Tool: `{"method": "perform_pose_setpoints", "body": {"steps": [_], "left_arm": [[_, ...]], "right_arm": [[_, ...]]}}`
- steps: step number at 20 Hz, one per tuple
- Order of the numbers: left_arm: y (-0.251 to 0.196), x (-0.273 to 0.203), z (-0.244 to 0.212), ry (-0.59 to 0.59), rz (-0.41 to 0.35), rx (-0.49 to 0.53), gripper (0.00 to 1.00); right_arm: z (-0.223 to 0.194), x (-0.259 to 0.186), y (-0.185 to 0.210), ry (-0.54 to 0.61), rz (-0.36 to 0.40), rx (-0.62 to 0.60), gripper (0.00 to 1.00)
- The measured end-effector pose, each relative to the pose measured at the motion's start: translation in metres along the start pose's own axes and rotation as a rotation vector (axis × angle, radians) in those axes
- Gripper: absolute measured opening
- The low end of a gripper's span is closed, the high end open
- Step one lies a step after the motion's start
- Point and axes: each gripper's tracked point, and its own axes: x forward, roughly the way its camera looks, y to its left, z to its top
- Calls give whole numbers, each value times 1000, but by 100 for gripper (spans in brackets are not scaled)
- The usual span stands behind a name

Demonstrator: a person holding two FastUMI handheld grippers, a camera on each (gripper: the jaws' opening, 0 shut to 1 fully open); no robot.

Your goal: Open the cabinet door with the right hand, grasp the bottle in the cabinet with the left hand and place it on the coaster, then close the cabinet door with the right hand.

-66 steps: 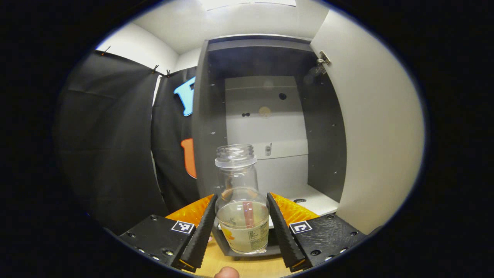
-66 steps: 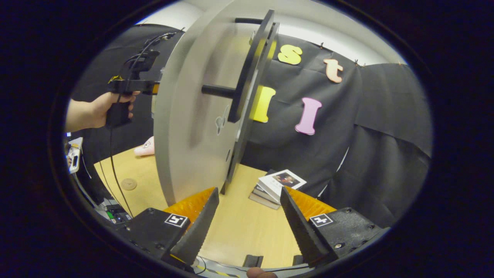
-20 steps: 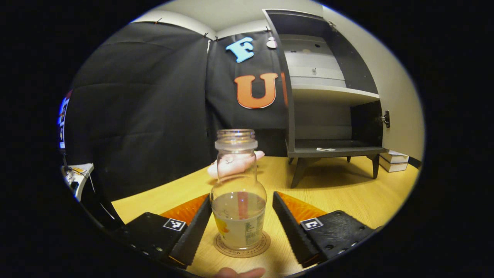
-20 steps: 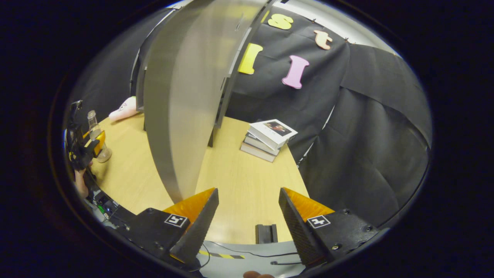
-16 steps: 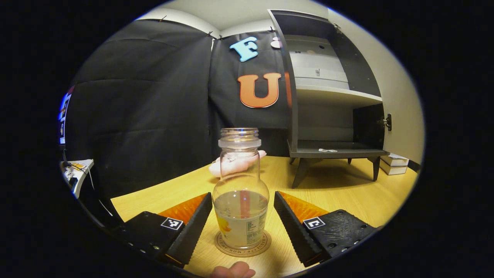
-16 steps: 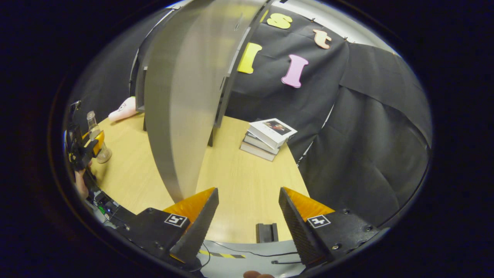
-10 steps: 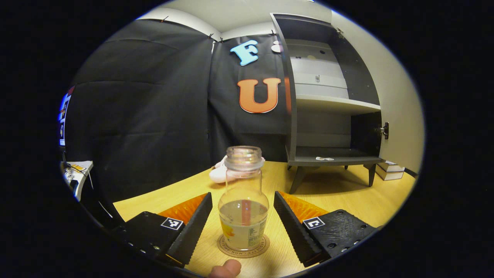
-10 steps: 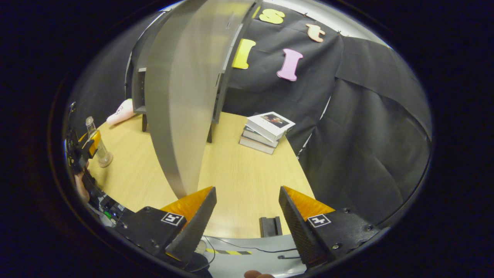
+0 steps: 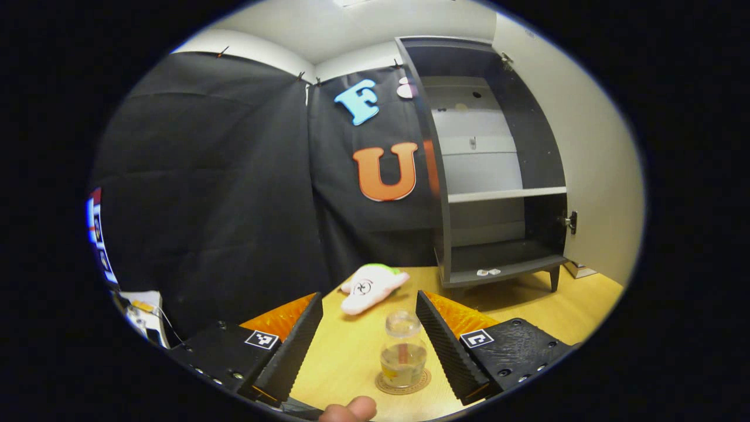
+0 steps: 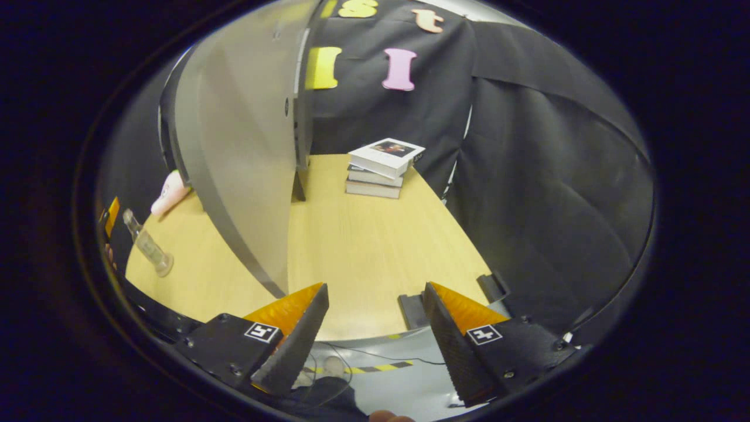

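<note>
A pink plush toy (image 9: 371, 286) is seen lying on the wooden table (image 9: 562, 313) between the bottle (image 9: 403, 358) and the cabinet (image 9: 495, 176), and a stack of books (image 10: 382, 167) is seen resting on the table near the black cloth, just beyond the cabinet door (image 10: 243, 158). The door is swung wide open and stands between the right gripper (image 10: 375, 328) and the bottle (image 10: 149, 247). The bottle is placed upright on the round coaster (image 9: 403, 384), uncapped and partly filled with pale liquid. Two small pale items are seen on the cabinet's lower shelf (image 9: 498, 271). The left gripper (image 9: 369, 337) is held above and behind the bottle with its fingers spread apart and touching nothing; the right gripper's fingers are likewise spread apart around nothing, above the table's near edge.
</note>
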Motion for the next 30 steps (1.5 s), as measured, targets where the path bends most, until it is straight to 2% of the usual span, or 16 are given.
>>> {"method": "perform_pose_setpoints", "body": {"steps": [4, 6, 7, 9, 13, 15, 17, 20, 22, 23, 25, 26, 27, 28, 29, 30], "left_arm": [[-32, -6, 96, -82, -139, -55, 96], [-48, 3, 126, -94, -159, -62, 100], [-59, 12, 128, -45, -164, -55, 96], [-82, 28, 133, 17, -184, -80, 96], [-127, 40, 168, 12, -231, -56, 96], [-146, 43, 173, -7, -228, -37, 96], [-163, 47, 169, -1, -219, -25, 97], [-182, 49, 161, 35, -233, -40, 96], [-186, 50, 161, 32, -249, -33, 96], [-190, 54, 161, 30, -270, -35, 96], [-195, 60, 158, 42, -305, -33, 96], [-193, 63, 160, 28, -314, -38, 96], [-191, 67, 164, 9, -315, -42, 96], [-183, 71, 164, -4, -304, -44, 96], [-178, 73, 161, -7, -296, -47, 96], [-175, 74, 159, -3, -293, -47, 96]], "right_arm": [[36, -16, -14, -106, 29, 128, 100], [69, -15, -27, -176, 49, 216, 100], [85, -7, -33, -193, 63, 256, 100], [117, 12, -46, -210, 95, 332, 99], [199, 18, -43, -315, 244, 433, 98], [235, 14, -34, -370, 331, 412, 98], [257, 6, -12, -393, 475, 335, 100], [252, -25, 38, -320, 752, 223, 99], [252, -47, 52, -301, 845, 168, 100], [253, -51, 57, -304, 850, 149, 100], [252, -51, 58, -294, 828, 143, 91], [248, -53, 60, -273, 830, 153, 97], [246, -53, 66, -253, 847, 149, 91], [246, -55, 71, -240, 857, 139, 96], [246, -57, 76, -232, 861, 117, 97], [247, -59, 83, -234, 863, 93, 90]]}}
